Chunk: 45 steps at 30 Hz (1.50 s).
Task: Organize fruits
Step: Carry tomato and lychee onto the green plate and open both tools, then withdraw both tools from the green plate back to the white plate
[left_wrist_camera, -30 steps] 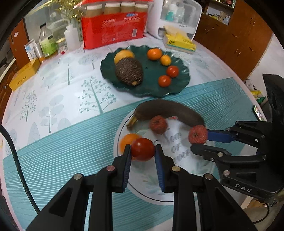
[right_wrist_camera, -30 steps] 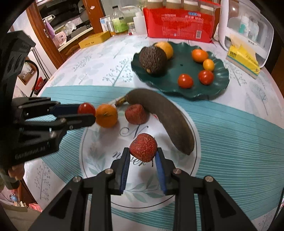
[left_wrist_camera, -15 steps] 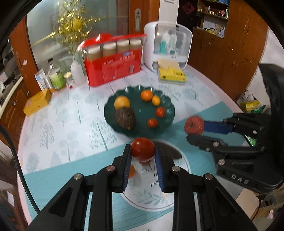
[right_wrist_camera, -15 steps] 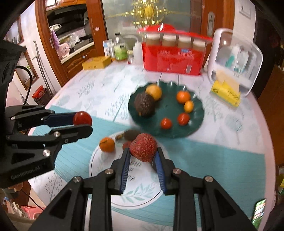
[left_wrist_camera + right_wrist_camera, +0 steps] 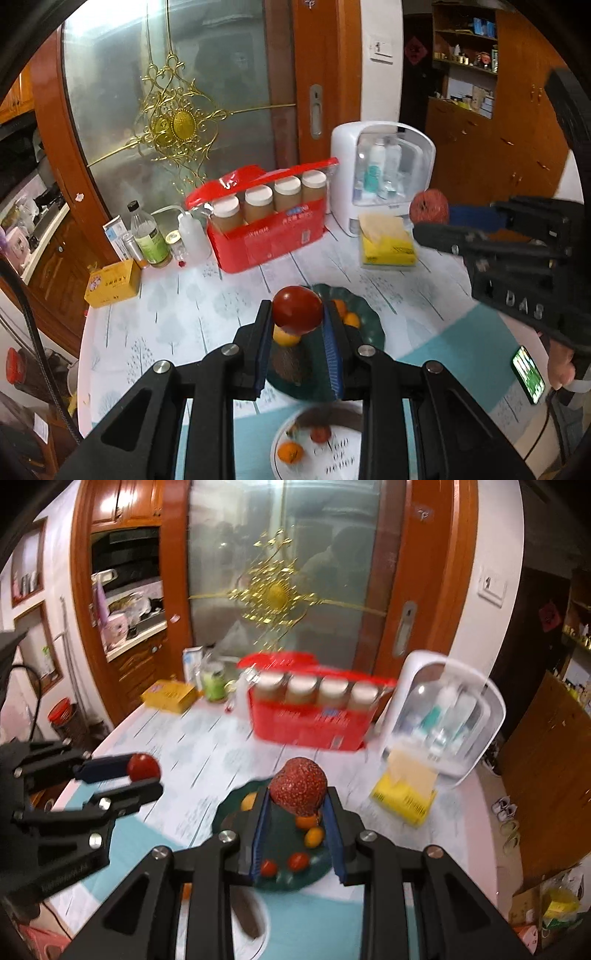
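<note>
Beside green plate (image 5: 373, 325), phone (image 5: 527, 373).

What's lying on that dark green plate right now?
On the green plate, the right wrist view shows two small tomatoes, two small oranges and a yellow-orange fruit. The right gripper and its lychee hide the plate's middle.
</note>
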Each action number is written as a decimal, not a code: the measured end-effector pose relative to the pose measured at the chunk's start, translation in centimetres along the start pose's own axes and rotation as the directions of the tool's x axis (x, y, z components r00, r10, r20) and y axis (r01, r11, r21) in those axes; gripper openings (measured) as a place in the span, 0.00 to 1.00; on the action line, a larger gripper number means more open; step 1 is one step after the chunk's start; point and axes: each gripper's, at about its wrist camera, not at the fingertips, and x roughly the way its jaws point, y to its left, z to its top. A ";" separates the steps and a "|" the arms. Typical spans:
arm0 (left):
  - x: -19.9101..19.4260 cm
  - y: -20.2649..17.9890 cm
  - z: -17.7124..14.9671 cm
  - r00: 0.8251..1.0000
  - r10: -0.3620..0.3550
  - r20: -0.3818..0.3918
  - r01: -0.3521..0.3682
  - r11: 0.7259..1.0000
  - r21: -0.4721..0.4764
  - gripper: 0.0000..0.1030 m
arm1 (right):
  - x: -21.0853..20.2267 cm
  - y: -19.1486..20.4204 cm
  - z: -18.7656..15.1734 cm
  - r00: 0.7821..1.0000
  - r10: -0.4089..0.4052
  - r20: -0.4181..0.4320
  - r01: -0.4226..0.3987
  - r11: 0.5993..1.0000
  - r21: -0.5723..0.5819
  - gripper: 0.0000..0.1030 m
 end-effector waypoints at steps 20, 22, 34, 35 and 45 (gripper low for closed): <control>23.0 -1.1 -6.2 0.931 -0.011 -0.364 0.001 1.000 -0.029 0.24 | 24.0 -0.9 -9.3 0.894 0.228 -0.386 -0.218 0.973 0.070 0.28; 23.6 -0.8 -6.6 0.929 -0.011 -0.371 -0.001 0.999 -0.034 0.24 | 24.9 -0.8 -10.3 0.888 0.234 -0.397 -0.225 0.972 0.068 0.28; 24.5 -0.7 -6.9 0.934 0.032 -0.355 -0.033 0.999 0.003 0.55 | 25.7 -0.7 -10.9 0.908 0.203 -0.367 -0.218 0.976 0.003 0.29; 24.4 -0.5 -6.9 0.935 0.031 -0.352 -0.034 0.999 -0.004 0.58 | 25.7 -0.8 -10.9 0.910 0.201 -0.363 -0.215 0.977 0.003 0.29; 22.9 -0.2 -7.1 0.944 0.032 -0.328 -0.039 0.999 -0.013 0.72 | 24.8 -1.6 -10.4 0.930 0.191 -0.316 -0.192 0.981 0.028 0.31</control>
